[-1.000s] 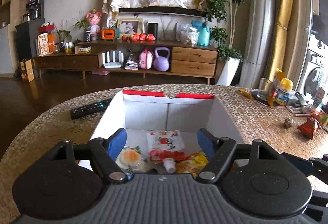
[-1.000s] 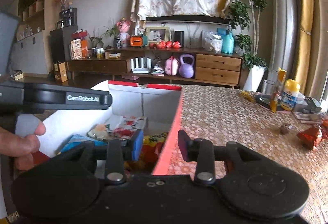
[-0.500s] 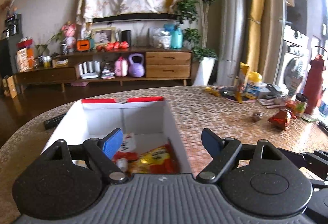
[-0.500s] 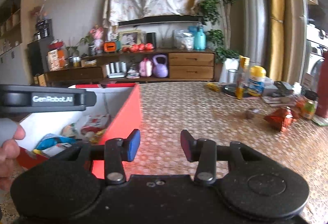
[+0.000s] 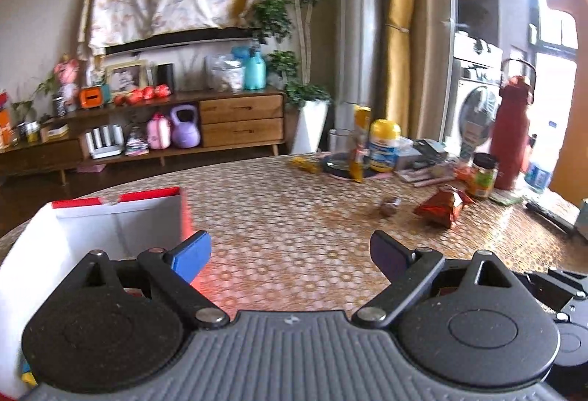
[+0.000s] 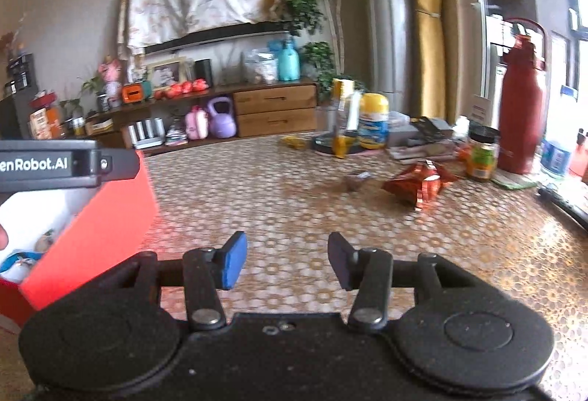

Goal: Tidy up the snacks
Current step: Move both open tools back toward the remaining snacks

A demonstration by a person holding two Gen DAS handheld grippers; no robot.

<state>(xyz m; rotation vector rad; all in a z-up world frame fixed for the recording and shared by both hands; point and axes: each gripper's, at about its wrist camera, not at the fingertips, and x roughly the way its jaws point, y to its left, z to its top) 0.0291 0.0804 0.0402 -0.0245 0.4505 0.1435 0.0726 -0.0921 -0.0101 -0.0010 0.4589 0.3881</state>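
Two grippers are spread wide and hold nothing: the left gripper [image 5: 290,254] and right gripper [image 6: 286,259] point at the red snack bag [image 6: 417,184] lying far across the table [image 6: 275,195], ready to grab it for the box [image 6: 92,228] at the left.

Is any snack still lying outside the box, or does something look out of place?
Yes. A crumpled red snack bag and a small brown wrapped sweet lie loose on the table, apart from the red box.
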